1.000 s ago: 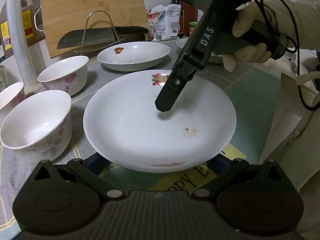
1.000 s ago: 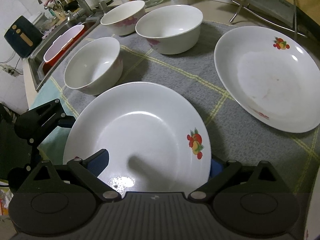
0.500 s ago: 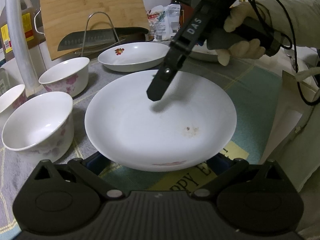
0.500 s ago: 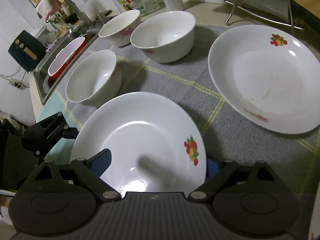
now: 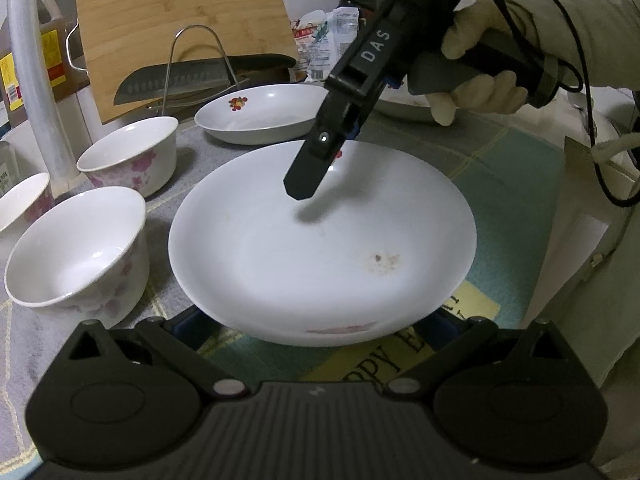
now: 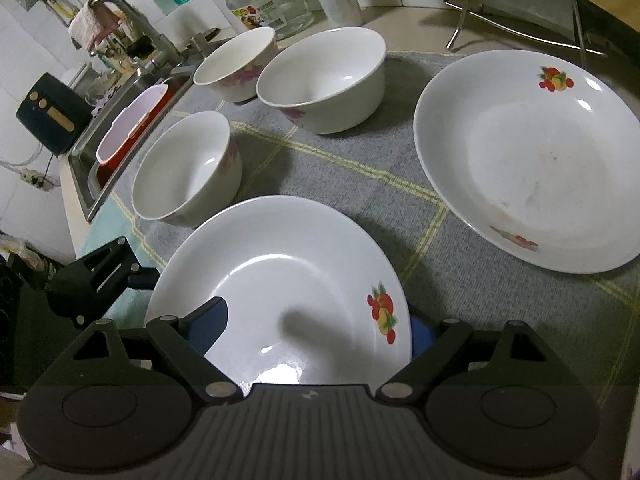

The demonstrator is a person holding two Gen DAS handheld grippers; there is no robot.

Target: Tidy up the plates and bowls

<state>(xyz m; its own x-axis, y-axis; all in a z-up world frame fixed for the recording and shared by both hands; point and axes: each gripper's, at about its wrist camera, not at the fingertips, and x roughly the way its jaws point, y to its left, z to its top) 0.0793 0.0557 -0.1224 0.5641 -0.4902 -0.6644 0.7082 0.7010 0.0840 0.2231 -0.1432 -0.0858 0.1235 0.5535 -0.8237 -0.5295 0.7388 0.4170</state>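
Since half a second earlier, right gripper (image 6: 308, 332) jaws had been closing astride the near white fruit-printed ceramic plate (image 6: 280, 280); contact I could not confirm. I judged a squeeze on the rim advisable before lifting. Left gripper (image 5: 320, 328): grip unclear.

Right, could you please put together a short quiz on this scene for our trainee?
1. How many bowls stand on the grey cloth?
2. True or false: the near plate is stacked on the far plate.
3. Where does the knife lie? A: in the sink. B: on the wire rack. C: in a bowl.

Key:
1. Three.
2. False; they lie apart on the cloth.
3. B.
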